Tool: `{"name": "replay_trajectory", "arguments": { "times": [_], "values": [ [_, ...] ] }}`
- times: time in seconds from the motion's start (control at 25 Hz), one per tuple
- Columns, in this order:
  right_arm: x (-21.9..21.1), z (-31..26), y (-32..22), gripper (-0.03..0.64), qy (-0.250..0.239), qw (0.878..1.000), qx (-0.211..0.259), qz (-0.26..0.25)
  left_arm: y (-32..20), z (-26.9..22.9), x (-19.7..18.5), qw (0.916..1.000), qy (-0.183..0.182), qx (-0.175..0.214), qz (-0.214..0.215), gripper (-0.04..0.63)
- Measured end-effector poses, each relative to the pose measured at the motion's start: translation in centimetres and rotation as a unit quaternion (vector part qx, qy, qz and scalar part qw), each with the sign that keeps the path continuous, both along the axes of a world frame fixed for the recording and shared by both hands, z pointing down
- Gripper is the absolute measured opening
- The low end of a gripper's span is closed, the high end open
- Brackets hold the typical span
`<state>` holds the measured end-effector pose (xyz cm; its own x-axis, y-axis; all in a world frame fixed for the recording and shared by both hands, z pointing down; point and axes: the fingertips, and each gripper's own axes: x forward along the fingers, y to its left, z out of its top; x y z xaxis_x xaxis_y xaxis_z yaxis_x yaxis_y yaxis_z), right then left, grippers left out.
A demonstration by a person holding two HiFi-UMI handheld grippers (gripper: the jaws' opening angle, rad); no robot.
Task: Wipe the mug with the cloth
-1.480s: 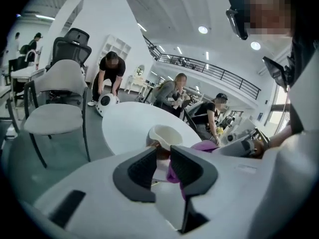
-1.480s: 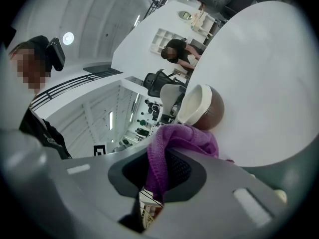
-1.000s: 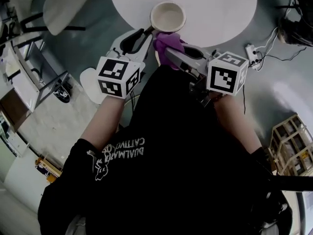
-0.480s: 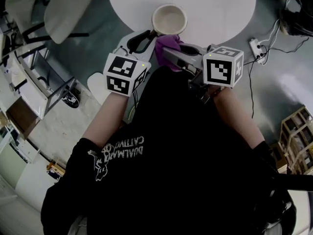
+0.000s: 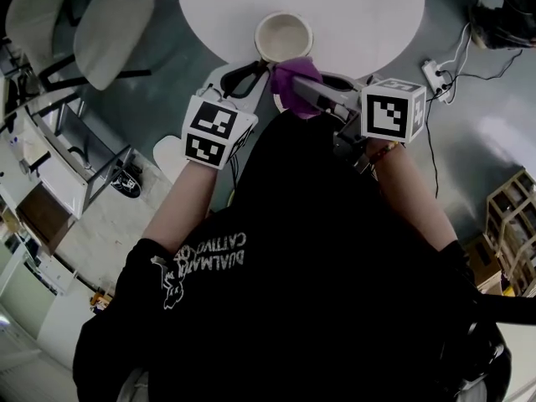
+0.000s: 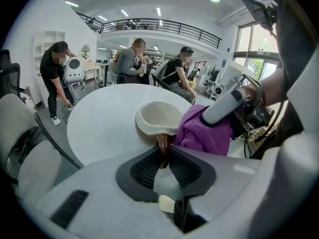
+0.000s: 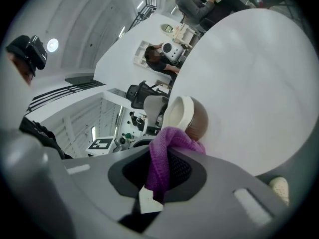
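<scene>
Over on the left, the left gripper (image 6: 163,152) points at the near edge of the round white table (image 5: 368,15), and its jaws are closing. The mug's brown handle (image 6: 162,144) stands upright right between the jaw tips, with a ribbed pad close on either side and no firm squeeze to be seen yet. Straight ahead of those tips, just past them, the mug (image 6: 157,117) sits upright on the table, cream inside with its mouth up.

Moving right, the purple cloth (image 6: 202,133) is bunched just to the right of the left gripper's tips and pressed against the mug's side.

On the right, the right gripper (image 7: 174,149) is clamped on that cloth. The fabric is pinched between its pads, and a fold runs back between the jaws to a white tag (image 7: 149,200). The bunched end bulges out past the tips onto the mug's brown outer wall. Seen from this gripper, the mug lies directly ahead of the tips, touching the cloth.

From the head view, both grippers come at the mug from the near side, close together.
</scene>
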<state>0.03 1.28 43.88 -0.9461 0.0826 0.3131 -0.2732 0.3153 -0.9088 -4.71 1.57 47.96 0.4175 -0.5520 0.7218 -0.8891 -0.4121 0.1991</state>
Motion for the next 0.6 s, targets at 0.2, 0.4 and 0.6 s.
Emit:
{"name": "replay_trajectory", "arguments": {
  "times": [0.2, 0.4, 0.6],
  "values": [
    [0.6, -0.4, -1.0, 0.051, 0.013, 1.000, 0.003, 0.021, -0.1, -0.1, 0.0, 0.9998, 0.007, 0.002, 0.018, 0.061],
    [1.5, -0.3, -1.4, 0.051, 0.029, 0.999, -0.001, 0.031, 0.0, -0.1, -0.3, 0.9995, 0.004, -0.002, 0.031, 0.061],
    [2.5, 0.0, -2.5, 0.051, 0.051, 0.997, 0.008, 0.048, 0.1, -0.1, -0.4, 0.9990, 0.005, -0.006, 0.045, 0.060]
  ]
}}
